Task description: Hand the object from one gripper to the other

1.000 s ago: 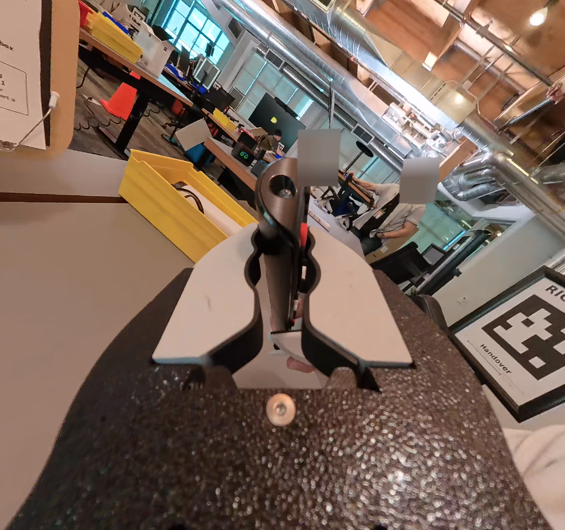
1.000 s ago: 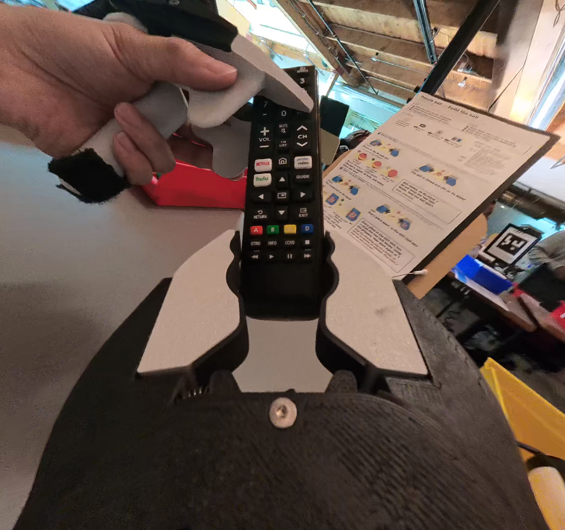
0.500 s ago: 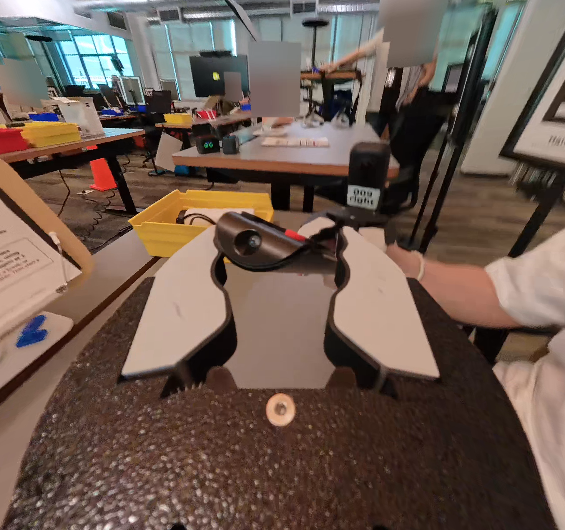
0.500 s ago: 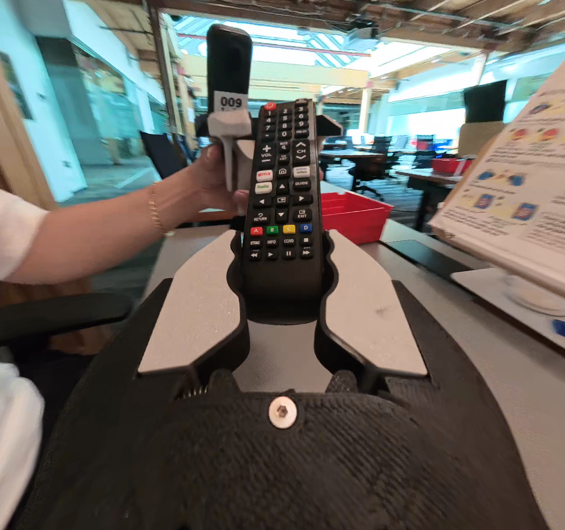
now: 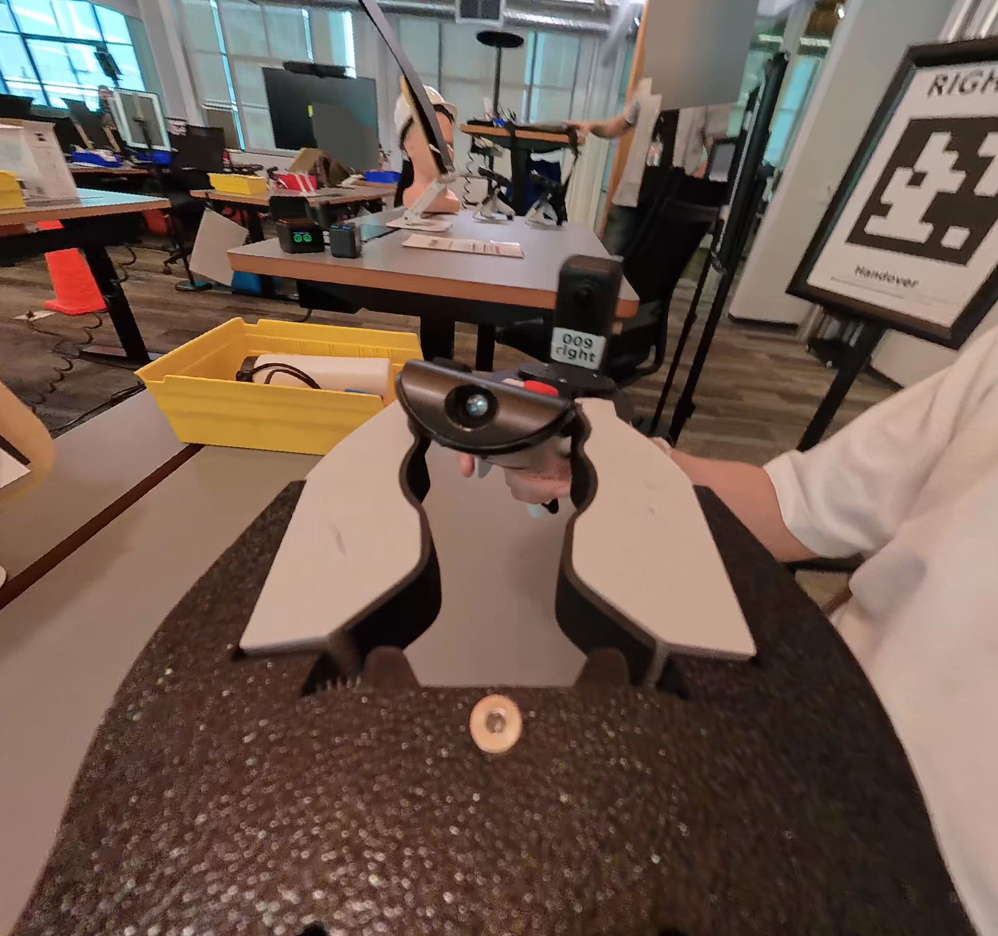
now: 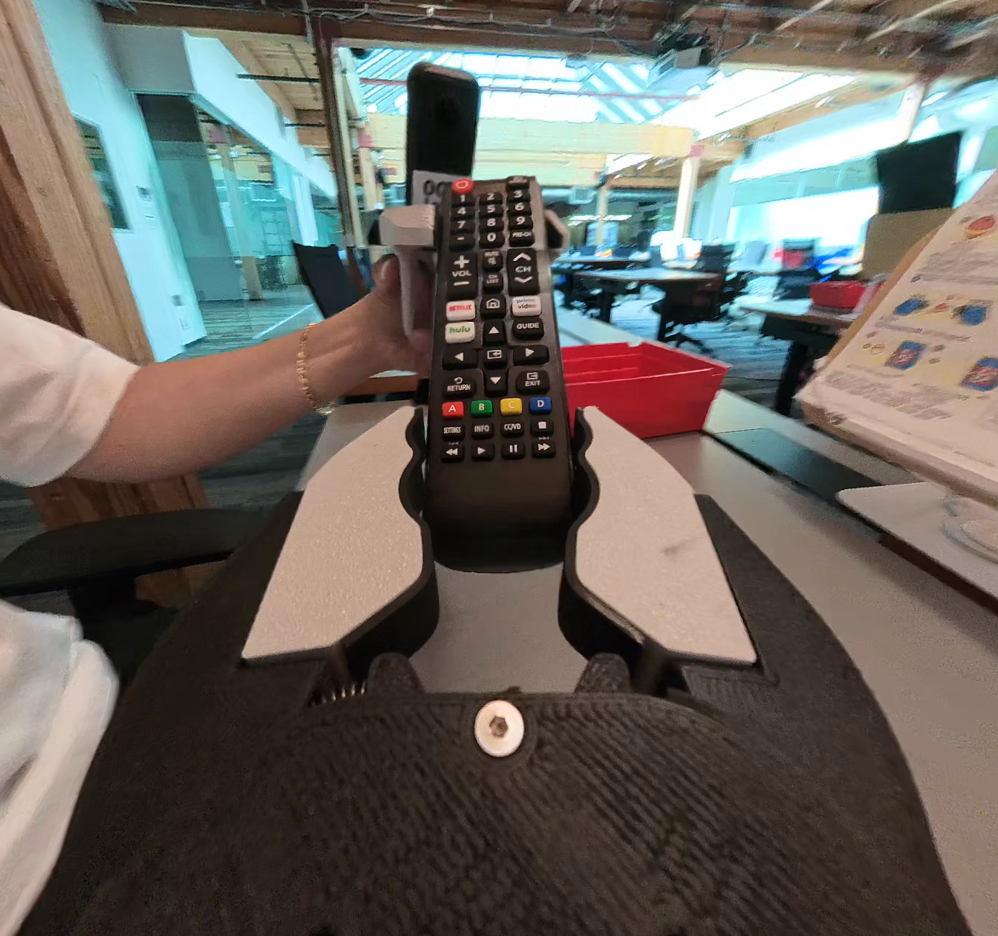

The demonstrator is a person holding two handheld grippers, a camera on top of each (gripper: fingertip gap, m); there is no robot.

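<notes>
While right gripper [image 6: 497, 456] grips remote [image 6: 494, 370], red bin [image 6: 642, 386] sits behind.

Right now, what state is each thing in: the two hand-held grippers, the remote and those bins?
Right hand-held gripper: shut on the remote.
Left hand-held gripper: open, holding nothing.
Remote: upright, buttons facing the right camera.
Yellow bin: holds a white item and black cable.
Red bin: contents not visible.

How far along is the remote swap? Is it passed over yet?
Done: the right gripper is shut on the bottom end of the remote. In hand: the left gripper has its fingers on either side of the top end; whether it is squeezing is unclear. Left: one gripper must let go so the other holds it alone.
</notes>
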